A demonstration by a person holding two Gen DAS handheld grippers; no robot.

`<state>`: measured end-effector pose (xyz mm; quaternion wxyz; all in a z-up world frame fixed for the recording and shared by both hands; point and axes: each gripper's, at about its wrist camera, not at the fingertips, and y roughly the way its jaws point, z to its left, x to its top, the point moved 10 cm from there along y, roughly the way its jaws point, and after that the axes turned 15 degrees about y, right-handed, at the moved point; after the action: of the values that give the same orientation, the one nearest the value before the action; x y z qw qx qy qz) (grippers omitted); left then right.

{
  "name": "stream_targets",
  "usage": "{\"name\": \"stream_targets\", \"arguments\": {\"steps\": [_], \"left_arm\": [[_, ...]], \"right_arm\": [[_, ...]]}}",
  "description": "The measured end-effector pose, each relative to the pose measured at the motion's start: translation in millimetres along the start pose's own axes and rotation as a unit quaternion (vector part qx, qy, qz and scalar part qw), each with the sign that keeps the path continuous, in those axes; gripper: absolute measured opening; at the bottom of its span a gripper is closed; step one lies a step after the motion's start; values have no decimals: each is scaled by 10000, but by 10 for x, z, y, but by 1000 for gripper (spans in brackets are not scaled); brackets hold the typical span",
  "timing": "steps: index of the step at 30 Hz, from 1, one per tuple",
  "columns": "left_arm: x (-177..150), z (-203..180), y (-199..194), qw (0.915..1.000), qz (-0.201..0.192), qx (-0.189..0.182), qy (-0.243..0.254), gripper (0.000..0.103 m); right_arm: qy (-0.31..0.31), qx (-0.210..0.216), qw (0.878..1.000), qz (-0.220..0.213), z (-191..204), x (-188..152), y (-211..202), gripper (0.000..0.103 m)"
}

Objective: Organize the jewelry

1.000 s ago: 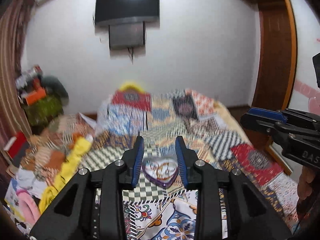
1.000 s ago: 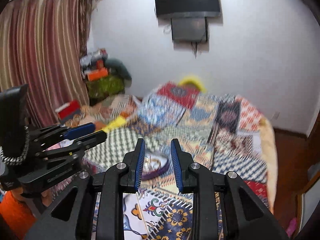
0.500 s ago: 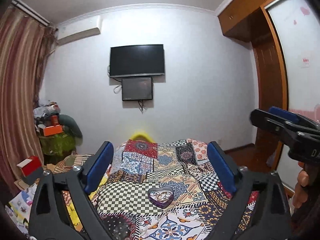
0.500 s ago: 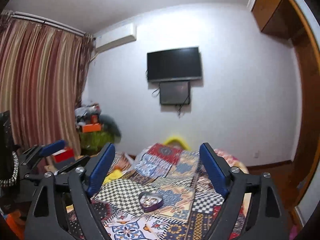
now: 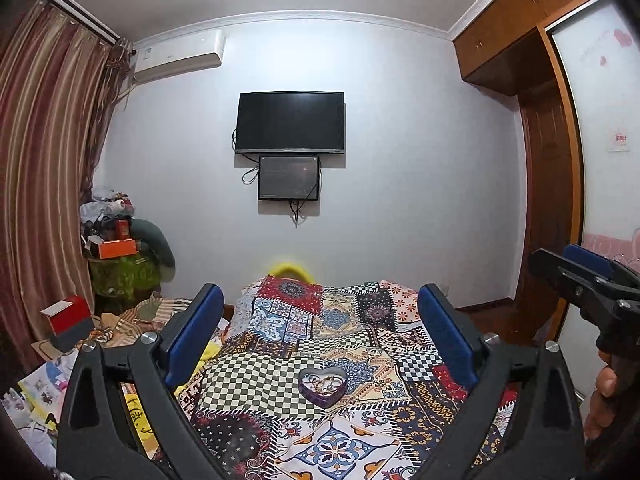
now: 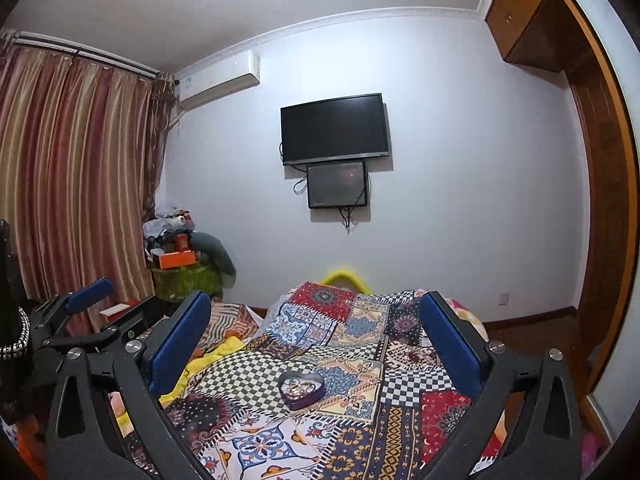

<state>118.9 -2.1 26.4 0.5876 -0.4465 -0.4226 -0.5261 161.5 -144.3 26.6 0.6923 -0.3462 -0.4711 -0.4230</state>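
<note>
Heart-shaped box (image 5: pixel 322 386) on quilt, apparently beyond spread left gripper (image 5: pixel 318 334)

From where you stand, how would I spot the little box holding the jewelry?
Look at the bed covered by the colourful patchwork quilt, below the black wall-mounted television. Near the quilt's middle, beside a black-and-cream checkered patch, sits a small purple heart-shaped tin. It is the only solid object there, open-topped, with rings and bangles inside.

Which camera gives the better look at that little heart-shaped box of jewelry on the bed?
The left wrist view: the heart-shaped box sits nearer and larger, its rings discernible. The right wrist view shows it smaller, contents harder to distinguish.
</note>
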Motion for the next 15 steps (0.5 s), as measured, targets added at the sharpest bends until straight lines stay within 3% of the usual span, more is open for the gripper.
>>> {"name": "stream_targets", "arguments": {"steps": [15], "left_arm": [[-74,10,32,10000,76,28,-29,98]], "right_arm": [[10,-31,9997,222,-70,-162,4,103]]}}
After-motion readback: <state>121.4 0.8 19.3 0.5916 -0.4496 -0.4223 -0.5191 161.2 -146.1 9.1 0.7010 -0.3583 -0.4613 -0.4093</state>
